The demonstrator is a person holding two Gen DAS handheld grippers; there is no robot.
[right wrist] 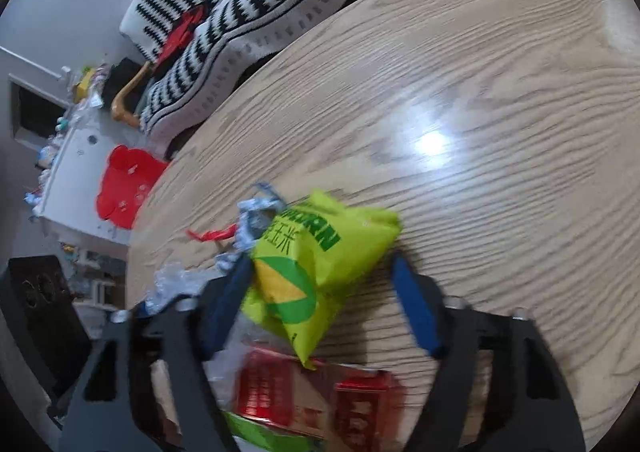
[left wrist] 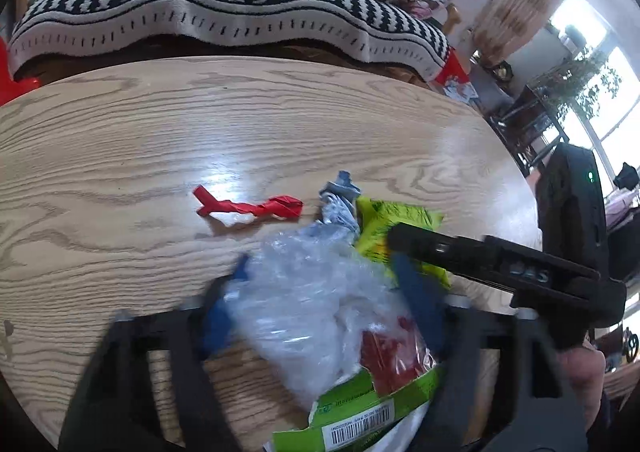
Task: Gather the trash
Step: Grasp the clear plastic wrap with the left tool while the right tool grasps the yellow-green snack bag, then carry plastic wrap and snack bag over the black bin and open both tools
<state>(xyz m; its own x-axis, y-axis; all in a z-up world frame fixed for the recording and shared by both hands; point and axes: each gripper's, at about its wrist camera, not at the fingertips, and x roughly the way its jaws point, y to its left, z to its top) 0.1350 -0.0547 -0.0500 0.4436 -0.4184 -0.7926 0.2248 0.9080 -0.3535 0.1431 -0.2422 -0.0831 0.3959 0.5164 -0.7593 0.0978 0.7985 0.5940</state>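
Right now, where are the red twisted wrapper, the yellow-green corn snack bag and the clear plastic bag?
red twisted wrapper (left wrist: 256,207), left wrist view, middle of twist.
yellow-green corn snack bag (right wrist: 316,256), right wrist view, printed front.
clear plastic bag (left wrist: 308,292), left wrist view, crumpled centre.

There's a crumpled clear plastic bag (left wrist: 316,292) with red packaging showing through it, lying on top of a green-and-white wrapper (left wrist: 360,412) that has a barcode. Touching its far side is a yellow-green corn snack packet (right wrist: 316,264), puffy and tilted. Just behind that is a scrunched grey-blue wrapper (left wrist: 340,199), and beside it a twisted red wrapper (left wrist: 256,207) lies flat.
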